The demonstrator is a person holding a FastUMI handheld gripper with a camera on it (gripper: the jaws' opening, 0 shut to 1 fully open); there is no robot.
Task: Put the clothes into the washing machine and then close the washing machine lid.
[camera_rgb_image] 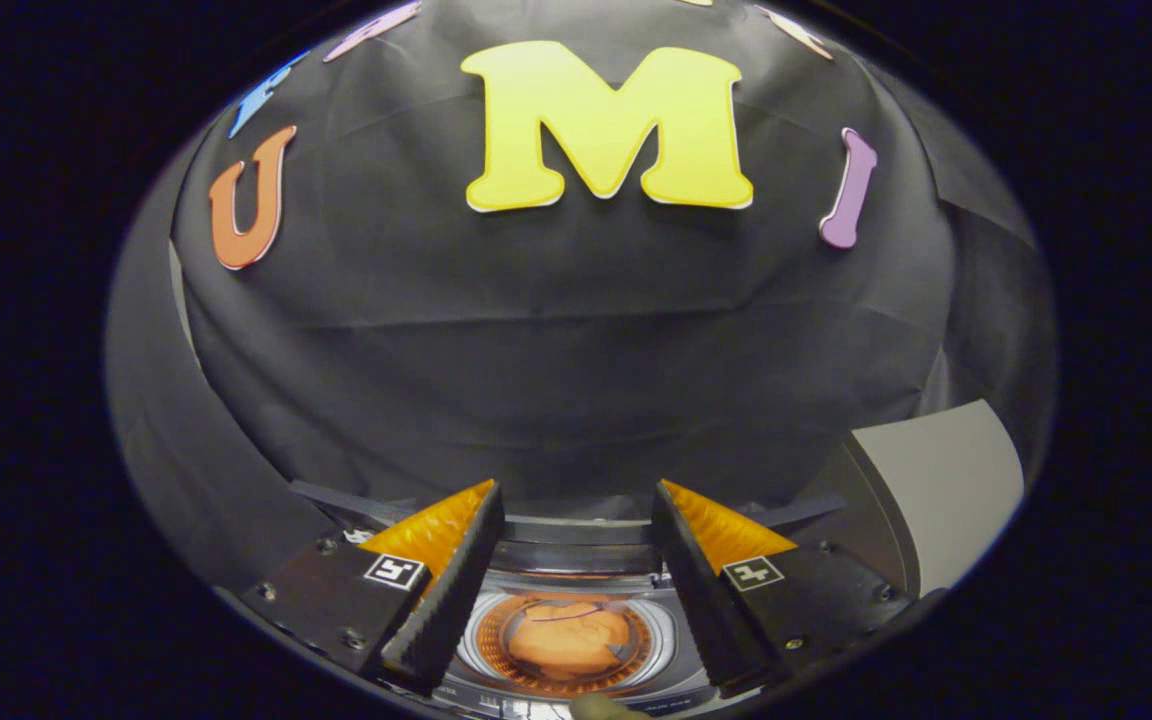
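- Washing machine [576, 560] directly below and just ahead of the gripper [576, 590], seen from above; dark top deck running across behind the fingers, round drum opening [568, 634] framed in the gap between them.
- Lid: probably the grey panel [936, 490] standing up beyond the right finger, raised and clear of the opening. Judged from shape and place only; hinge hidden.
- Clothes [568, 640] — one crumpled orange bundle — lying inside the drum, low in the opening, apart from both fingers and well below their tips. First half of the task looks done.
- Gripper spread wide, nothing between the fingers, nothing touched by either pad.
- Step in hand, as judged: closing the lid. To do it well:
  - Lift clear of the drum rim first, then swing right toward the raised panel.
  - Meet the panel at its free upper edge, not near the hinge side; more leverage, less slip.
  - Push with one finger's flat or with fingers narrowed to a blunt front; no need to clamp a thin panel.
  - Follow the lid's arc down and over the opening, steady pace, no dropping it.
  - Check no fabric rides over the rim before the lid lands; bundle seems fully inside, though its near edge is partly hidden.
- Small pale object [606, 708] at the very bottom, nearer than the drum; too little visible to identify.
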